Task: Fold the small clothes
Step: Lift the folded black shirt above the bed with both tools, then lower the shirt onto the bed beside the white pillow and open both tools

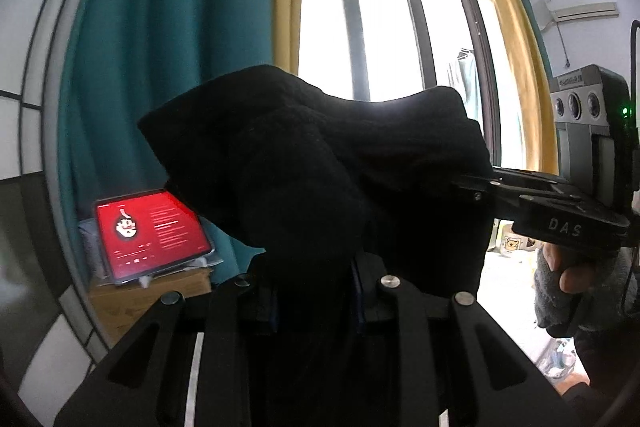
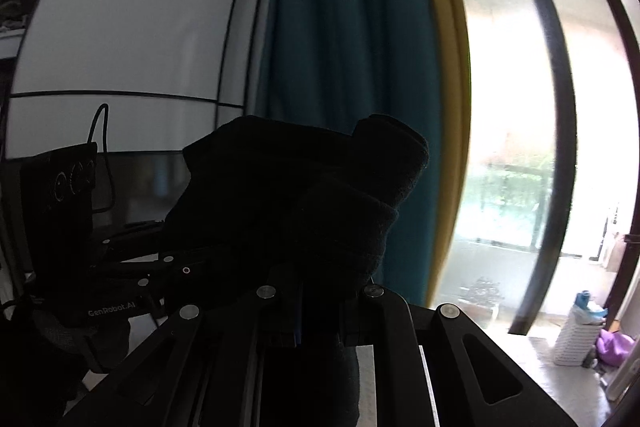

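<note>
A black knit garment [image 1: 304, 155] hangs bunched in the air between both grippers, against the window. In the left wrist view it drapes over my left gripper [image 1: 316, 267], whose fingertips are buried in it; the jaws are closed on the cloth. My right gripper [image 1: 476, 187] reaches in from the right and bites the garment's right edge, held by a hand [image 1: 568, 275] in a grey sleeve. In the right wrist view the same garment [image 2: 304, 195] covers my right gripper [image 2: 316, 291], jaws narrow with cloth between them. The left gripper [image 2: 172, 259] grips its left side.
A tablet with a red screen [image 1: 152, 231] lies on a cardboard box [image 1: 160, 291] at the lower left. Teal curtains [image 1: 160, 47] and yellow curtains [image 1: 512, 39] frame a big window [image 1: 360, 7]. A white basket [image 2: 576, 335] and a purple item [image 2: 616, 343] sit on the floor at right.
</note>
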`<action>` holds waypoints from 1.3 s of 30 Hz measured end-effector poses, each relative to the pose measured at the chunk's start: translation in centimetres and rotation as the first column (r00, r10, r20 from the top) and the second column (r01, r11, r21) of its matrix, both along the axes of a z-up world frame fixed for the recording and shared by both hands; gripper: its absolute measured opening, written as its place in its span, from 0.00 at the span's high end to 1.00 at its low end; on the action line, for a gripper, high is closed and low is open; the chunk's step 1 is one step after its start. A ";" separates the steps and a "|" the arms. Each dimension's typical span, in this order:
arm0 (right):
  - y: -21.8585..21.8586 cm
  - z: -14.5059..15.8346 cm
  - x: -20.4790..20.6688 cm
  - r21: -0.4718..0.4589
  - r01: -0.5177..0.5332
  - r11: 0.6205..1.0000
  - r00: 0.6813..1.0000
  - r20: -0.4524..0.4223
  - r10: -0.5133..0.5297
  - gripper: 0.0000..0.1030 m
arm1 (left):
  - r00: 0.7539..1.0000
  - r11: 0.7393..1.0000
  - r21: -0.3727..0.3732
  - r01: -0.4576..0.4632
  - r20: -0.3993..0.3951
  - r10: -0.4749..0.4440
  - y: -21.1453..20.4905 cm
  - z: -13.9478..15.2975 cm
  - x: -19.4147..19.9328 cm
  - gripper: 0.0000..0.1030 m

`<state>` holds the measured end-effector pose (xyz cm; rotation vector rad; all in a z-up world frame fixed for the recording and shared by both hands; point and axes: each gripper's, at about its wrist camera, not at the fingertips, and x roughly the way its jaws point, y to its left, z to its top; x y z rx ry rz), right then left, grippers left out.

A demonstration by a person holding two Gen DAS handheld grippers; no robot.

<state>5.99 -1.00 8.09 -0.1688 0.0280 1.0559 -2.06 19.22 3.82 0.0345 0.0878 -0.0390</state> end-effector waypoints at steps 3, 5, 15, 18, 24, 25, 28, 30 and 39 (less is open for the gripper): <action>1.4 -0.5 -0.3 -0.007 -0.035 0.999 0.999 -0.008 0.034 0.89 | 1.000 1.000 0.012 -0.026 -0.012 0.026 1.2 -0.4 -0.8 0.76; 2.2 -1.0 -0.2 -0.008 -0.052 0.999 0.998 -0.020 0.052 0.89 | 0.999 0.999 0.014 -0.038 -0.025 0.039 1.6 -0.9 -1.3 0.76; 6.1 -6.1 4.7 -0.028 -0.068 0.997 0.986 -0.153 0.063 0.89 | 0.986 0.998 0.005 -0.061 -0.156 0.062 4.6 -4.5 1.8 0.76; 7.2 -7.9 7.3 -0.037 -0.054 0.998 0.977 -0.207 0.045 0.89 | 0.979 0.998 0.002 -0.055 -0.199 0.054 5.4 -5.6 3.8 0.76; 9.2 -10.5 11.6 -0.042 -0.030 0.999 0.960 -0.280 0.017 0.89 | 0.965 0.999 -0.013 -0.038 -0.258 0.033 6.8 -7.4 7.5 0.76; 9.5 -10.9 12.2 -0.042 -0.025 0.999 0.957 -0.291 0.012 0.89 | 0.963 0.999 -0.015 -0.033 -0.269 0.028 7.1 -7.7 8.2 0.76; 10.5 -12.0 12.9 -0.046 -0.009 0.999 0.946 -0.325 -0.007 0.89 | 0.954 1.000 -0.013 -0.018 -0.299 0.013 7.6 -8.4 10.0 0.76; 10.8 -12.5 12.9 -0.057 0.002 0.998 0.939 -0.342 -0.021 0.89 | 0.948 1.000 -0.013 -0.011 -0.318 0.006 8.0 -8.8 11.2 0.76; 13.6 -15.7 17.8 -0.098 0.003 0.995 0.890 -0.453 -0.047 0.89 | 0.911 0.998 -0.056 -0.010 -0.411 -0.014 8.8 -11.1 15.0 0.76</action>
